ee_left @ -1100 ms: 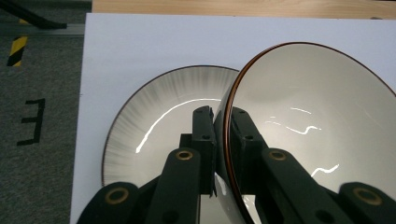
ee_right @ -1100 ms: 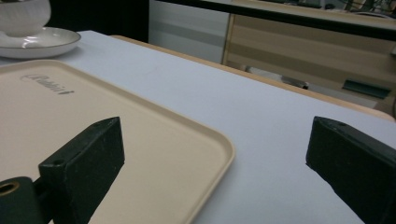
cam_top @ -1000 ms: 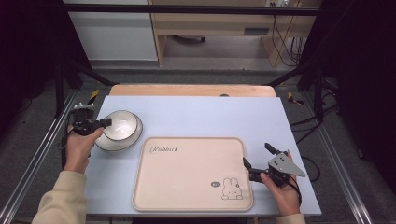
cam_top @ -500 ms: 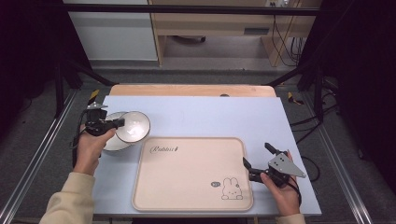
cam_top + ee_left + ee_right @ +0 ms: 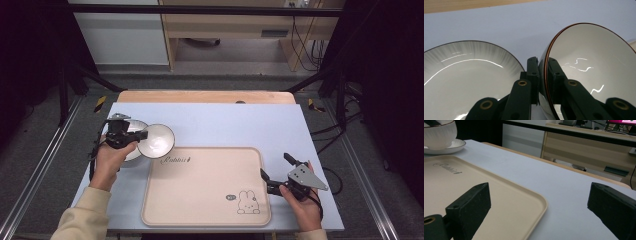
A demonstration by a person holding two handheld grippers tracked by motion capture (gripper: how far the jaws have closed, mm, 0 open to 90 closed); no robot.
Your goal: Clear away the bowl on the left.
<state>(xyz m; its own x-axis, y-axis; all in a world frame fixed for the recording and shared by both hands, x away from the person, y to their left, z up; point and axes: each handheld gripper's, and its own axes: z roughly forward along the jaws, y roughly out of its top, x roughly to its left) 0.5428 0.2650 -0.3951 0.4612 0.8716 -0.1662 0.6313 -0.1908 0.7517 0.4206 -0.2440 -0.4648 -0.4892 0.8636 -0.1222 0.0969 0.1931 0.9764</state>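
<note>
The left gripper (image 5: 141,135) clamps the rim of a white bowl (image 5: 156,140), one jaw inside and one outside, holding it tilted above the table just beside a white plate (image 5: 131,150) and near the beige tray (image 5: 205,185). The right gripper (image 5: 274,172) rests at the tray's right edge with its jaws spread wide, gripping nothing
</note>
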